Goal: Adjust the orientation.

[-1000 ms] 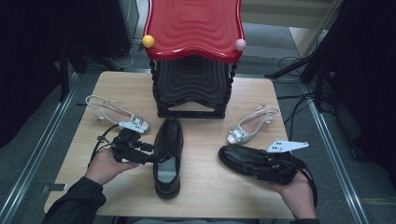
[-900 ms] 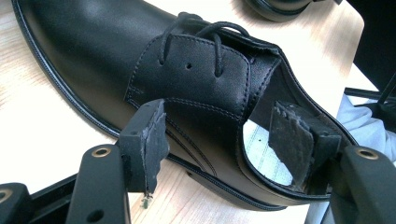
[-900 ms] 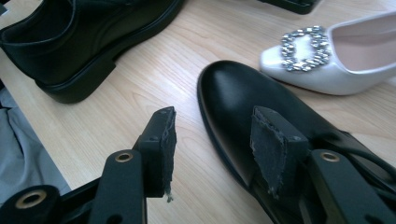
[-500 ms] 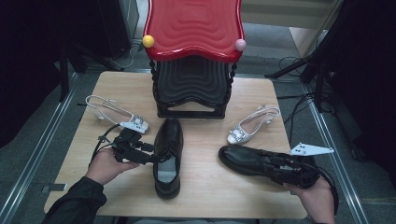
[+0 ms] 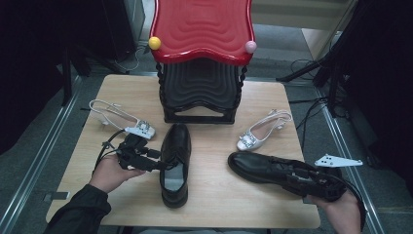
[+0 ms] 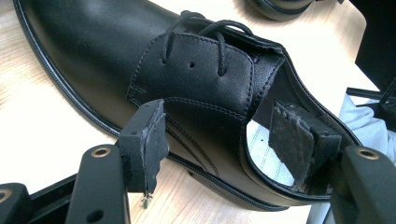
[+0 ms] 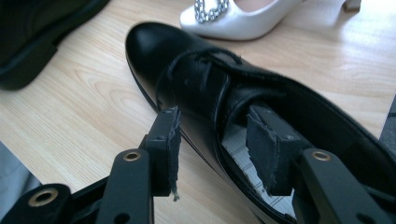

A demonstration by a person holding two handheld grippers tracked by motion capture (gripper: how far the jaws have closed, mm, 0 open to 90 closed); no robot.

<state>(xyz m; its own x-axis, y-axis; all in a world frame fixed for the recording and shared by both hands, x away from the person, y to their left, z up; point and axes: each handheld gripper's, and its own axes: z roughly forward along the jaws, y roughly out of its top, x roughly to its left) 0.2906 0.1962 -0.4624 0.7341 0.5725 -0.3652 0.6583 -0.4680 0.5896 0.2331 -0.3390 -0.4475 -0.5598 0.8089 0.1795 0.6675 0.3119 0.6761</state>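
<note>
Two black lace-up shoes lie on the wooden table. The left shoe points away from me. My left gripper straddles its side wall, one pad outside and one inside the opening, with a gap left at the inner pad. The right shoe lies crosswise with its toe to the left. My right gripper straddles that shoe's near wall by the opening. Its jaws have just been closing, and the pads stand a little off the leather.
A red-topped black stool stands at the table's back middle. One white heeled sandal lies at the left, another just beyond the right shoe. The right shoe's heel and my right hand are at the table's front right corner.
My right hand has slid to the right along the right shoe toward its heel, while the shoe's toe has stayed put. The left hand and left shoe have not moved.
</note>
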